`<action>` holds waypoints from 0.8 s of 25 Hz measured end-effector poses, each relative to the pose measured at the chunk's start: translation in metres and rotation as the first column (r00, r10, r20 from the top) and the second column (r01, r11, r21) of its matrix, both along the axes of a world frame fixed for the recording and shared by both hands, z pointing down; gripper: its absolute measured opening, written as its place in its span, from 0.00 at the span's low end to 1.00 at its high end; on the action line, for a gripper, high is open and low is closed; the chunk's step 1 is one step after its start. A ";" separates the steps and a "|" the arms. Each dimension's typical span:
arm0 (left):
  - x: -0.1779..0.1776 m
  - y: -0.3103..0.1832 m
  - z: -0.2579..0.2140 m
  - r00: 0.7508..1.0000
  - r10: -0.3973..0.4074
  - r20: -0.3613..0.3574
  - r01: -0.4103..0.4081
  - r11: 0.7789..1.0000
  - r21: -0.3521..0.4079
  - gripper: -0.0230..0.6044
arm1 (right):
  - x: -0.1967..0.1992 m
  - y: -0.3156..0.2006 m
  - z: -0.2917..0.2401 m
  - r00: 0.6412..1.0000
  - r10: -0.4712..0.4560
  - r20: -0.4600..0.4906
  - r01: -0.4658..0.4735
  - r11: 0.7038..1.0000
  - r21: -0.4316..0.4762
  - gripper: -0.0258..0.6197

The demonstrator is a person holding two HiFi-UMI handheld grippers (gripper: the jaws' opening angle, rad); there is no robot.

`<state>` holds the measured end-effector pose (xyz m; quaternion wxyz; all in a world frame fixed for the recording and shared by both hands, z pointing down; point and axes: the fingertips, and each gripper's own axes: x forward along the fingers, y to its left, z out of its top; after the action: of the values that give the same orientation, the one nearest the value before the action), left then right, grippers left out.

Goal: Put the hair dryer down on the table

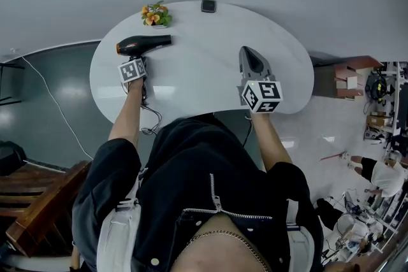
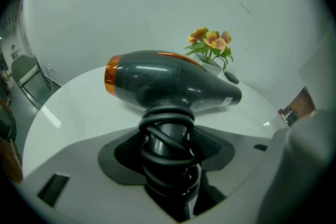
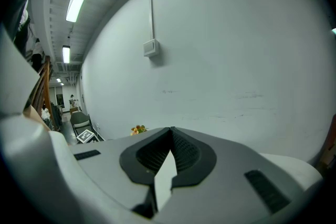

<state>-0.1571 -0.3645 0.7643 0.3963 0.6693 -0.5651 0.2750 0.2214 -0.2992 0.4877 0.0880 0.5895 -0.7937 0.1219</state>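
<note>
Over by the far-left edge of the table (image 1: 204, 83), the left gripper (image 1: 136, 58) has its jaws clamped on the handle of the hair dryer (image 2: 168, 84), squeezing right over the cord (image 2: 167, 136) that's coiled around it. The dryer's barrel lies sideways, orange end towards the left edge and nozzle pointing towards the flowers (image 1: 155, 14) at the far edge. It looks very low over the top, but I honestly can't tell if it's touching yet. If it were me, I'd ease it down until the barrel sits flat. I'd only spread the jaws once the weight is on the table, then back straight out so the cord loops don't snag and drag it. I'd also keep the nozzle clear of the flowers, and there's a small dark box (image 1: 208, 5) further along the far edge that's well out of the way. The left forearm is stretched forward with the gripper angled steeply down. The right gripper (image 1: 252, 59) hangs over the right half of the table, nearly level, jaws closed together on nothing.
</note>
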 end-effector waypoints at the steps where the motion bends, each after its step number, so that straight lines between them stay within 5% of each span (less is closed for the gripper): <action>1: 0.000 0.000 0.000 1.000 -0.003 0.005 0.003 1.000 0.002 0.46 | 0.001 -0.001 0.000 1.000 0.000 0.001 0.000 1.000 0.000 0.05; 15: 0.001 0.023 -0.003 0.999 -0.008 0.050 0.009 1.000 -0.007 0.52 | 0.005 0.003 0.001 0.999 -0.037 0.020 0.037 0.999 0.002 0.05; 20: -0.008 0.033 -0.034 0.997 -0.057 0.048 0.053 0.995 0.090 0.52 | 0.002 -0.001 0.001 0.997 -0.071 0.030 0.071 0.997 0.012 0.05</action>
<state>-0.1650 -0.3318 0.7301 0.3592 0.6634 -0.6047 0.2553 0.2233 -0.3000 0.4885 0.0769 0.5593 -0.8161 0.1233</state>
